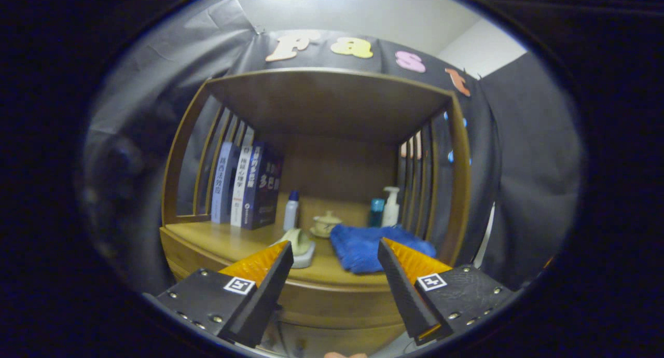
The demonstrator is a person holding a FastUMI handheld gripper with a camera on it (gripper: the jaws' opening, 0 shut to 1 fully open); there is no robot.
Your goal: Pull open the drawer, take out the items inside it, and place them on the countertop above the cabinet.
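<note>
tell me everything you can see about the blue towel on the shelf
The blue towel is a soft, fuzzy-looking cloth, bunched or loosely folded into a low heap. It lies on the wooden countertop, toward the slatted side where the pump bottle and a teal container stand just behind it. A small lidded cup sits beside its back corner. The open hand-held gripper hovers in front; one finger hides the towel's near edge.

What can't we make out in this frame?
- Drawer front, gripper view: mostly hidden behind the open, empty claw and cut off low; open or shut unclear, contents unseen.
- Pale object on a dish: partly behind the left finger; identity unclear.
- Blue cloth: near edge hidden by the right finger.
- Book titles: too small.
</note>
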